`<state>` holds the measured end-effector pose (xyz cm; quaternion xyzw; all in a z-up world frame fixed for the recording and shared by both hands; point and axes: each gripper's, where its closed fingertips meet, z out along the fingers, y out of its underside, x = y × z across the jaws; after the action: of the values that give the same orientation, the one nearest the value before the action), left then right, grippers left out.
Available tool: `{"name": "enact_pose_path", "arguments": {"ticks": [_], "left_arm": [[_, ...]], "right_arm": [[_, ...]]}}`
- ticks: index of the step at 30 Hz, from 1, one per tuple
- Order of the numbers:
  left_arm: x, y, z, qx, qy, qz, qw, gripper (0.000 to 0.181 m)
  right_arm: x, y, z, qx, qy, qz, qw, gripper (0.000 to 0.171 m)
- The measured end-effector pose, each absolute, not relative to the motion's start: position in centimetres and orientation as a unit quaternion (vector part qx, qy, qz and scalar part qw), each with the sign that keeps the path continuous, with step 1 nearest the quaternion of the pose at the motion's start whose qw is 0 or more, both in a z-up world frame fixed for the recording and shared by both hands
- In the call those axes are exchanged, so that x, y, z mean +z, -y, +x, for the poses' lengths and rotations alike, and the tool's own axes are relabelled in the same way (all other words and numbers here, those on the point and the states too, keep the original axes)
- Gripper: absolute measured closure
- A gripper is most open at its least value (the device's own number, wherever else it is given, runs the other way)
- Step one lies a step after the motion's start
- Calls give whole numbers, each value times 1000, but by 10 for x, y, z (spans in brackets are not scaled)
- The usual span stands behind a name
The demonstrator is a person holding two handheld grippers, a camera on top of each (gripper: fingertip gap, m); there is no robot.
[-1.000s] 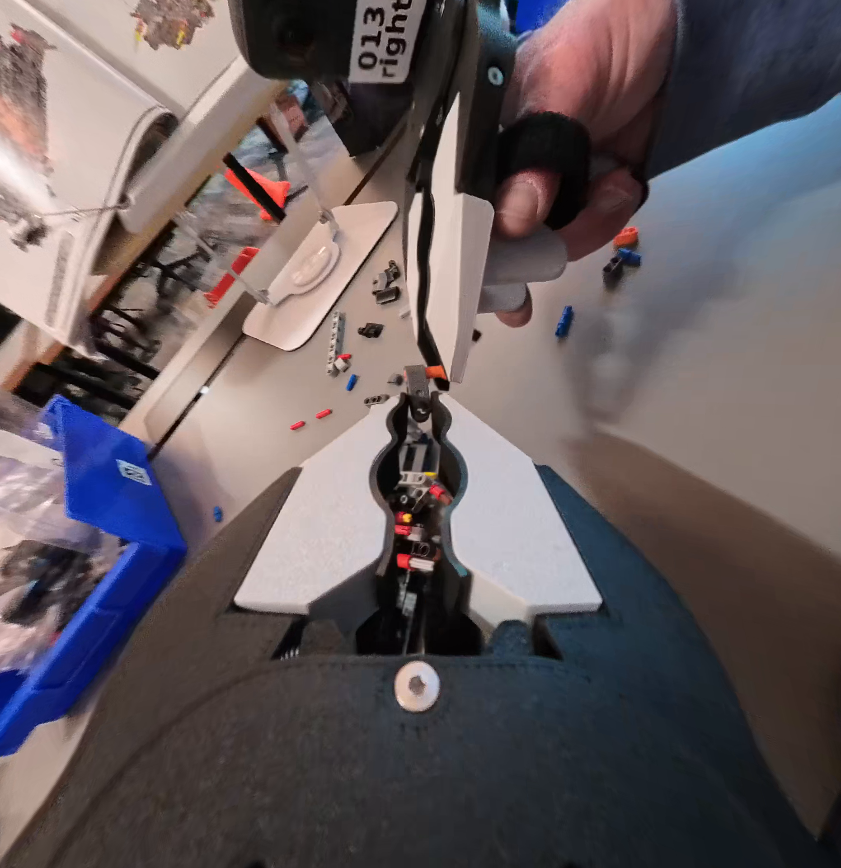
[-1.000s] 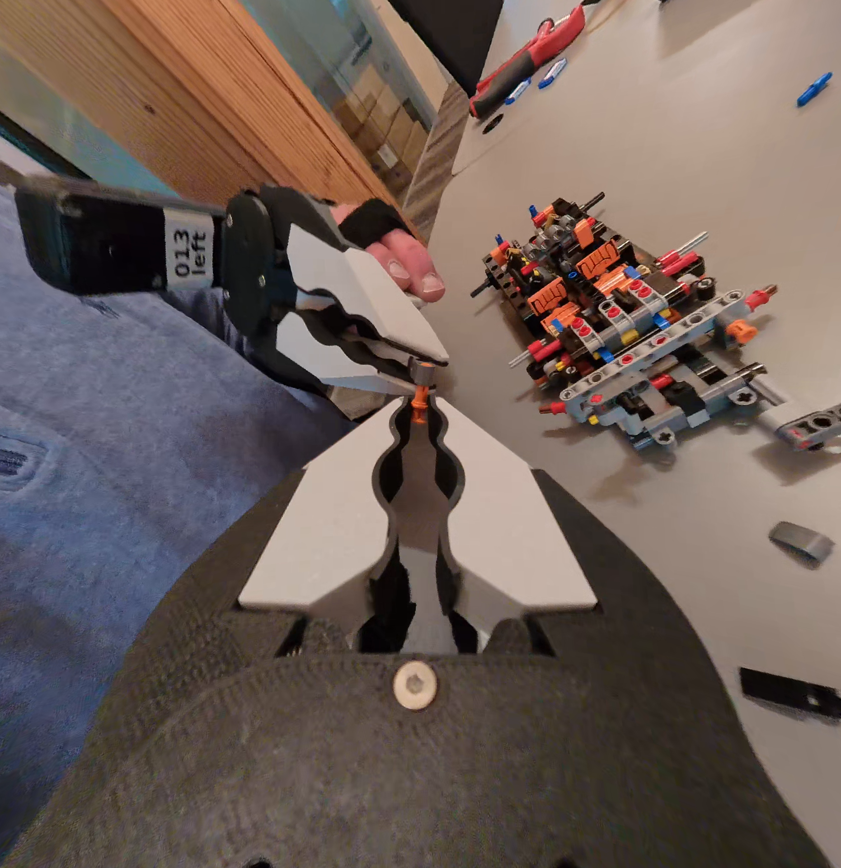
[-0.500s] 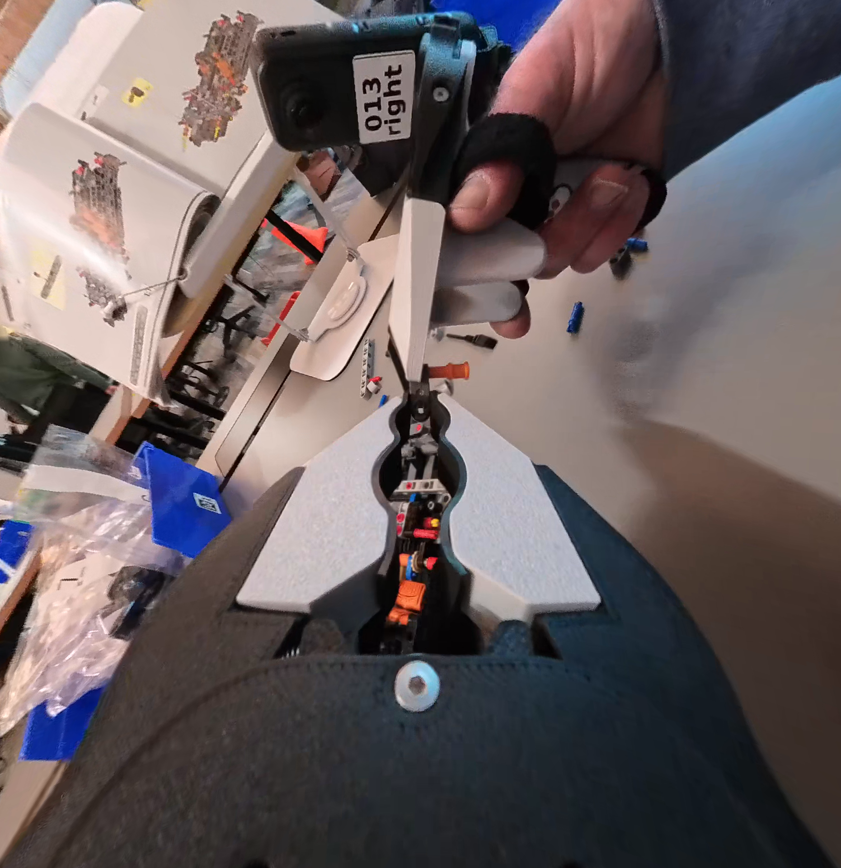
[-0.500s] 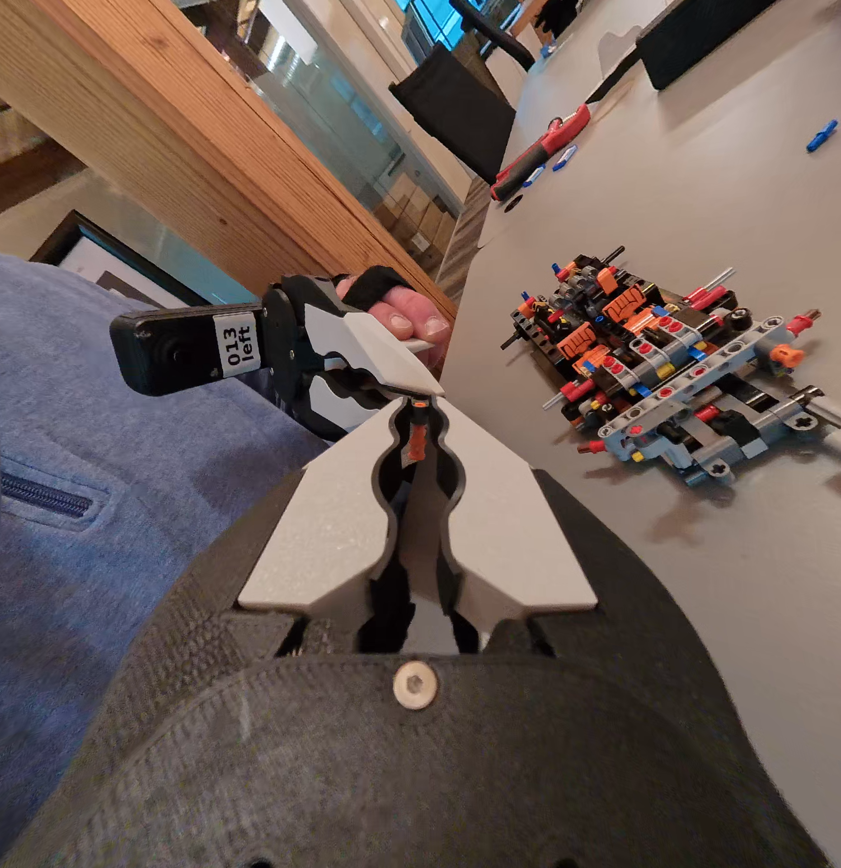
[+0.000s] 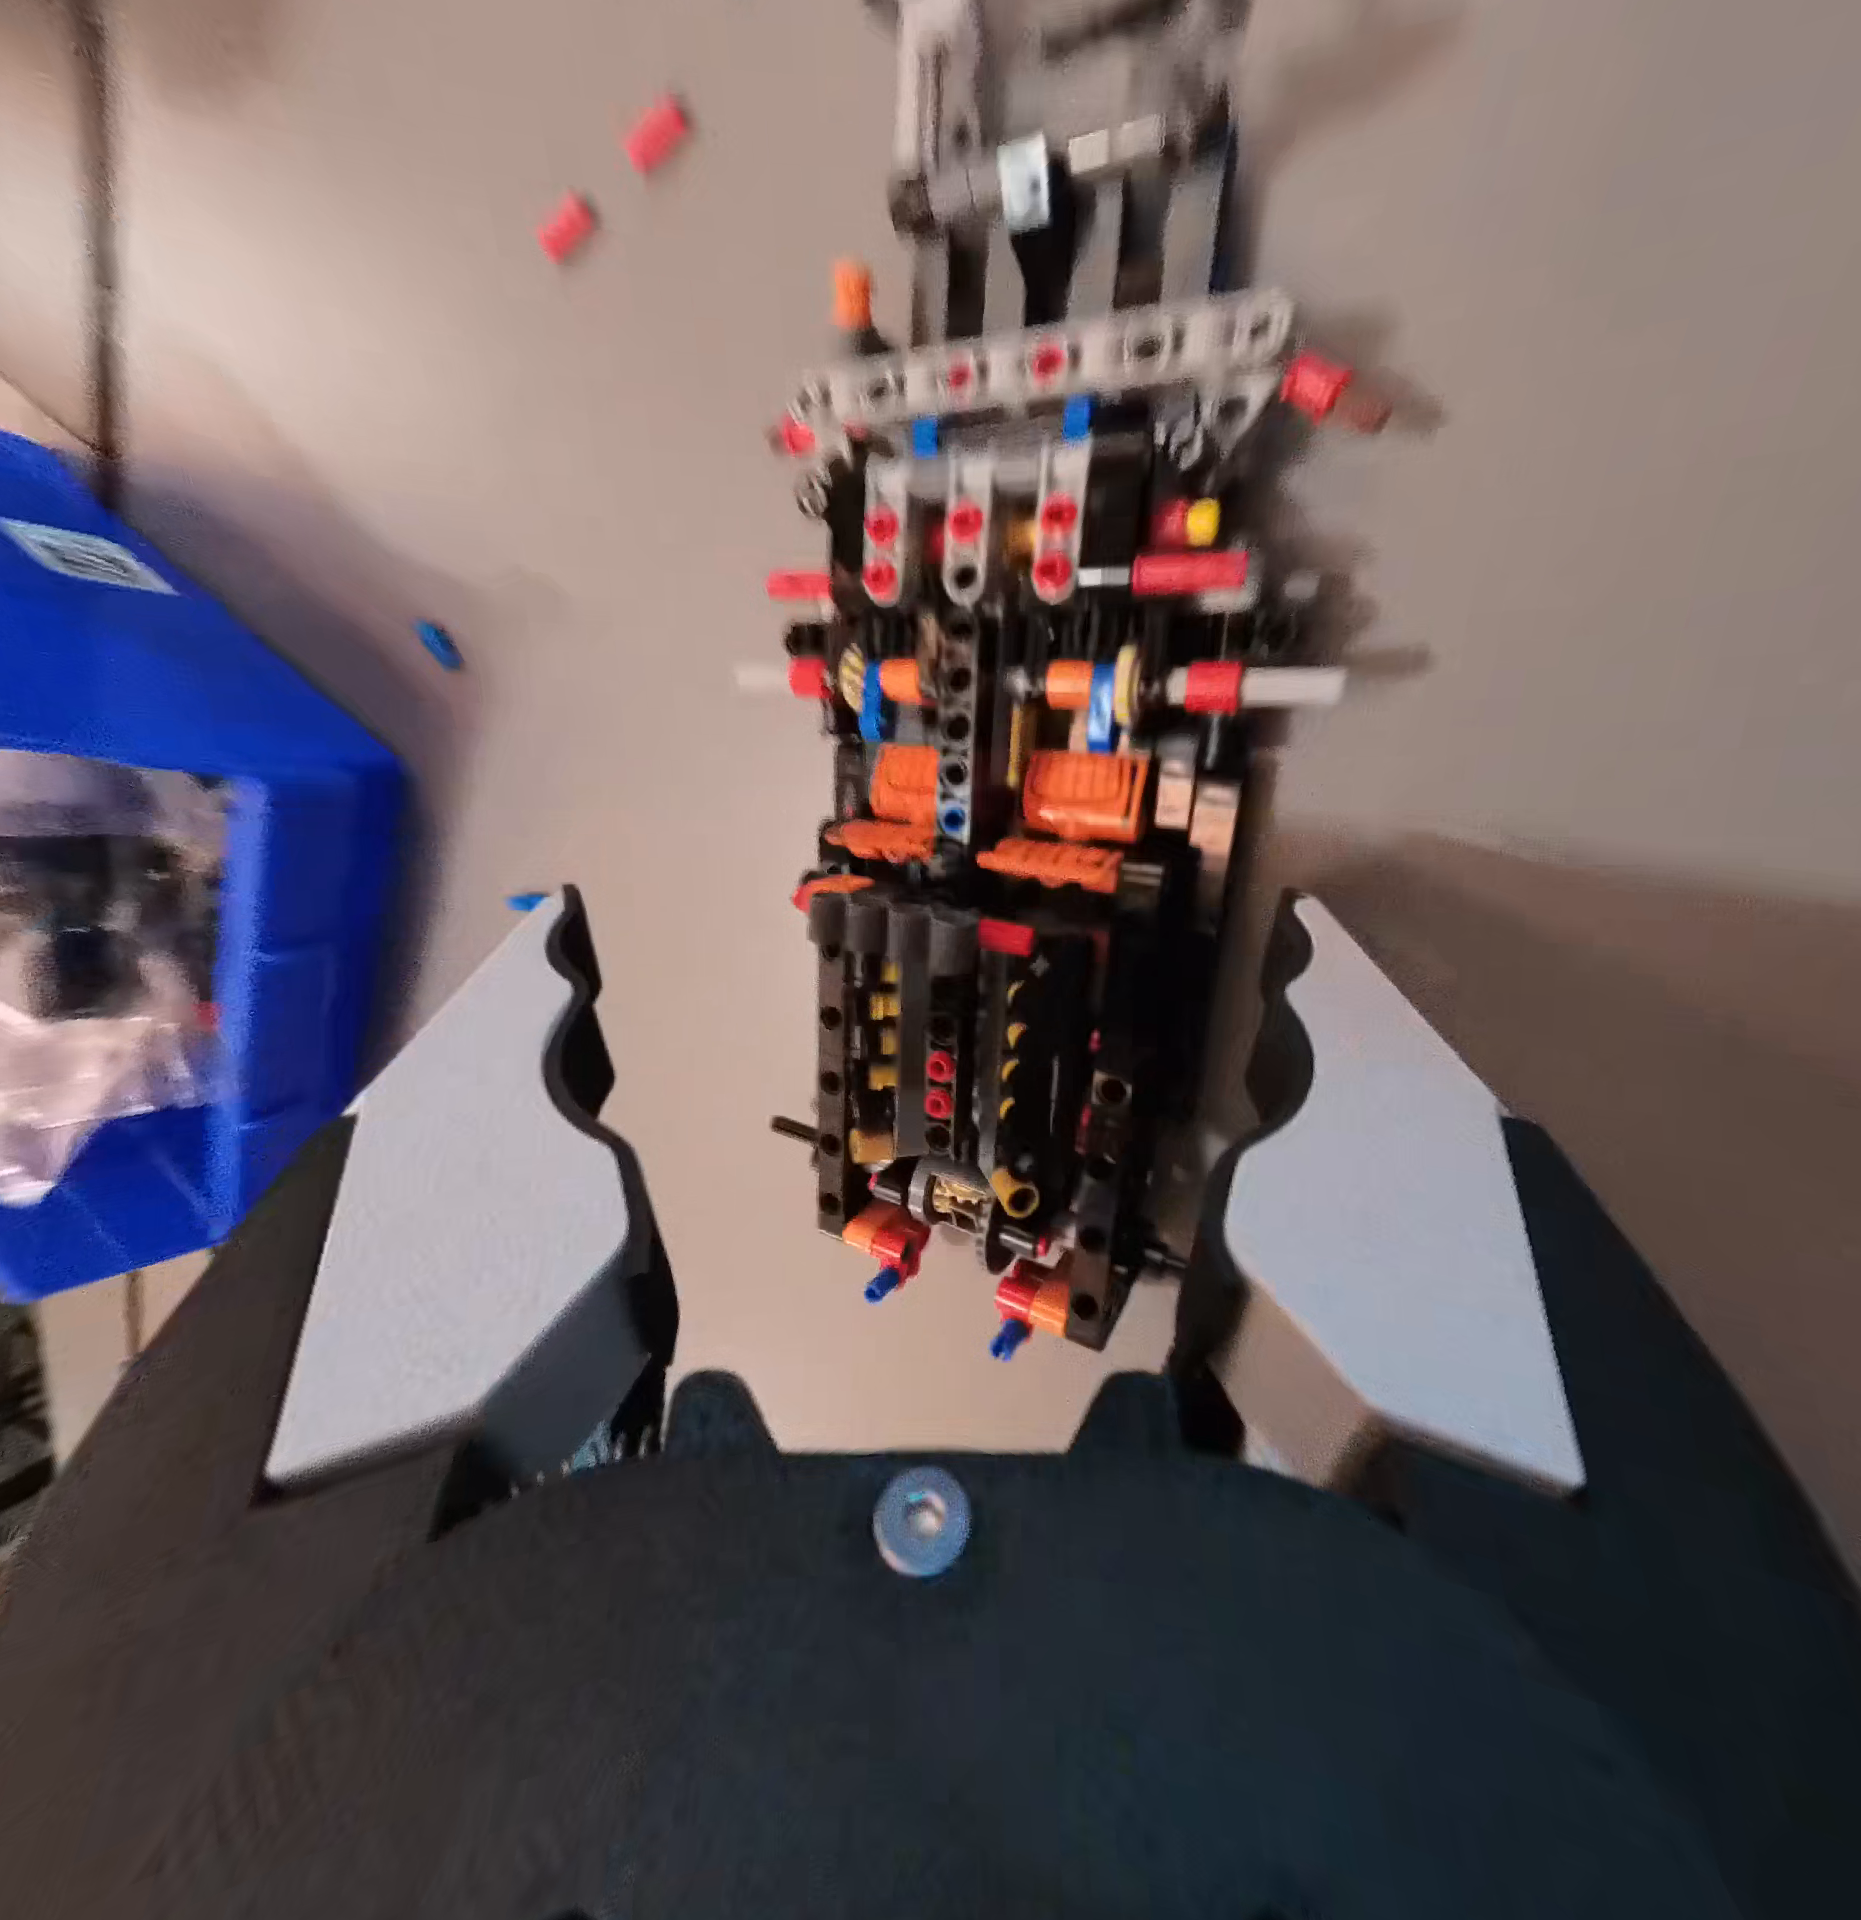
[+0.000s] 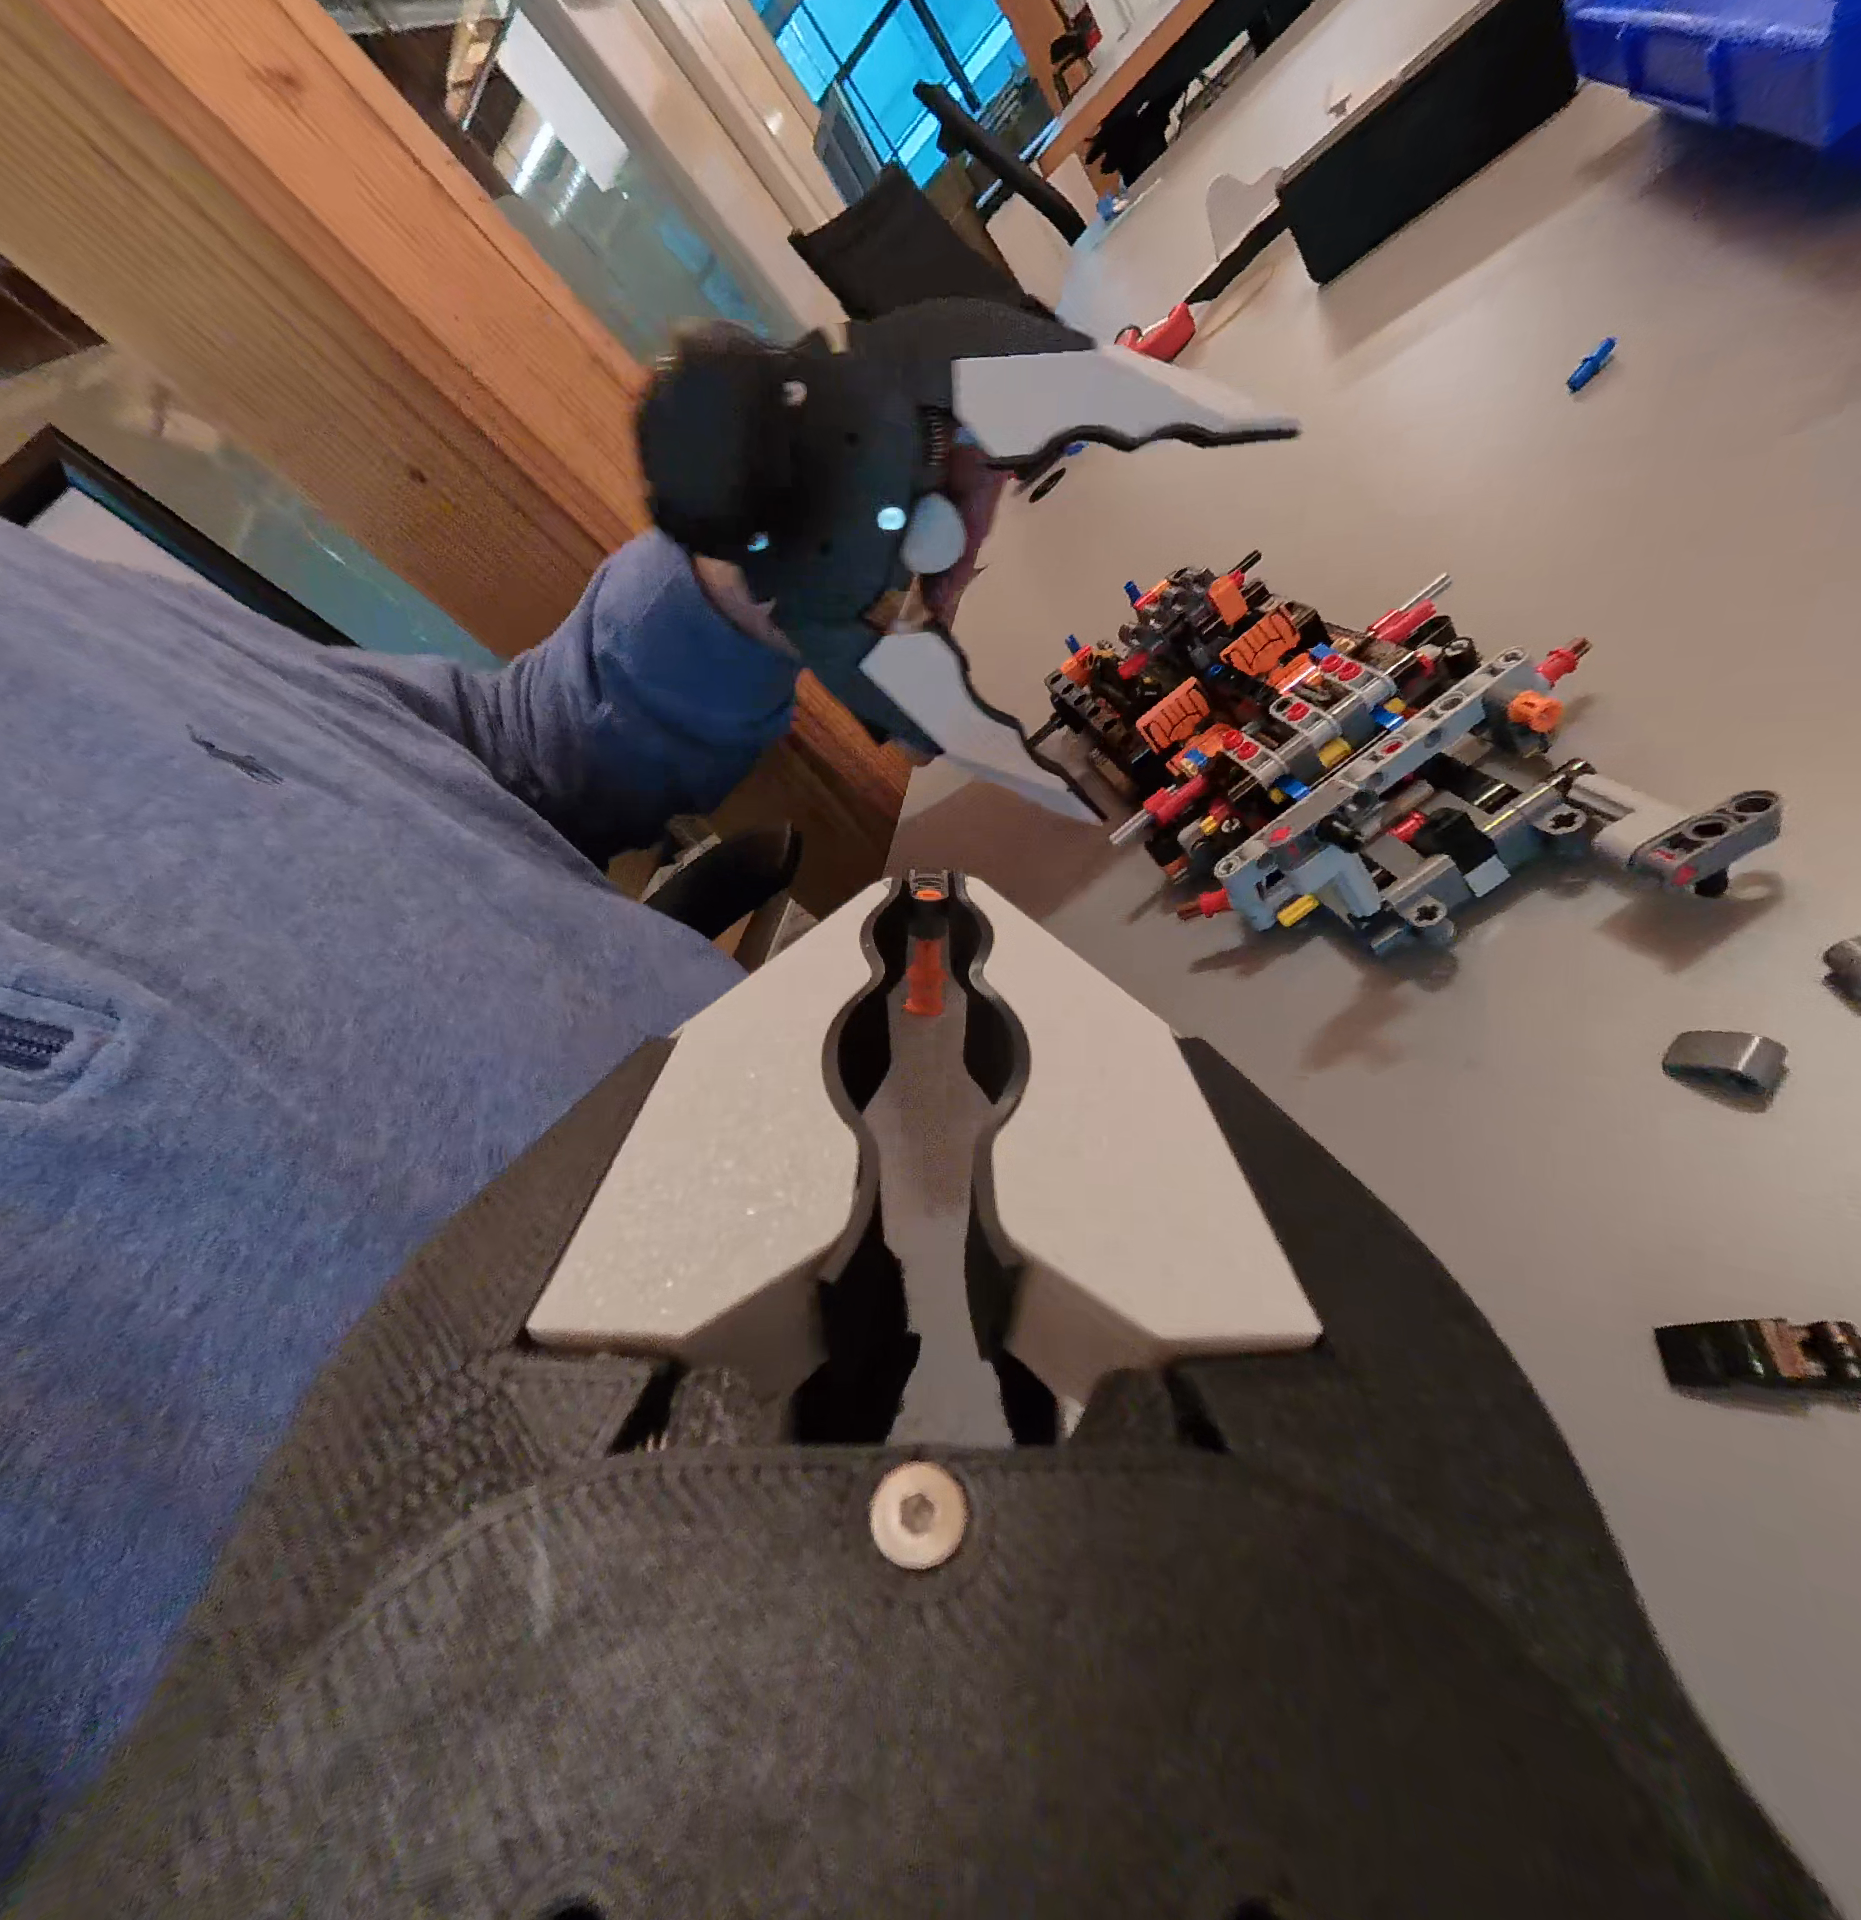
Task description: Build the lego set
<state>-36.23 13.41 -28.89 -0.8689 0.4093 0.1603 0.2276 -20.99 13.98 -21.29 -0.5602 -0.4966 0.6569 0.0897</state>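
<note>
Left tongs point(image 5: 926, 1039) released above lego build point(image 5: 1019, 831).
Right tongs point(image 6: 928, 883) clenched on orange pin point(image 6: 924, 961); build point(image 6: 1321, 748) on surface point(image 6: 1528, 1195) ahead-right.

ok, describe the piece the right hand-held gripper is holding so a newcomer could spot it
Start at the large black and grey right hand-held gripper filling the right wrist view. Pinched between its closed tips is a small orange pin. It is held above the table, unlike the two loose grey curved pieces.
</note>
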Motion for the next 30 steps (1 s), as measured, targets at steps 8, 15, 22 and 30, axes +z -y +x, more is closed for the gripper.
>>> {"name": "enact_pose_path", "arguments": {"ticks": [8, 15, 22, 30], "left_arm": [[-317, -120, -361, 16, -411, -901, 136, 90], [-315, -124, -363, -14, -424, -899, 110, 94], [-305, -123, -364, -118, -425, -896, 57, 95], [-290, -126, -368, -260, -429, -865, -24, 95]], "right_arm": [[-220, -138, -206, 651, 514, -552, 87, 166], [-220, -145, -205, 637, 530, -551, 98, 167], [-208, -157, -212, 562, 619, -535, 123, 166], [-205, -163, -254, 393, 791, -467, 33, 167]]}}
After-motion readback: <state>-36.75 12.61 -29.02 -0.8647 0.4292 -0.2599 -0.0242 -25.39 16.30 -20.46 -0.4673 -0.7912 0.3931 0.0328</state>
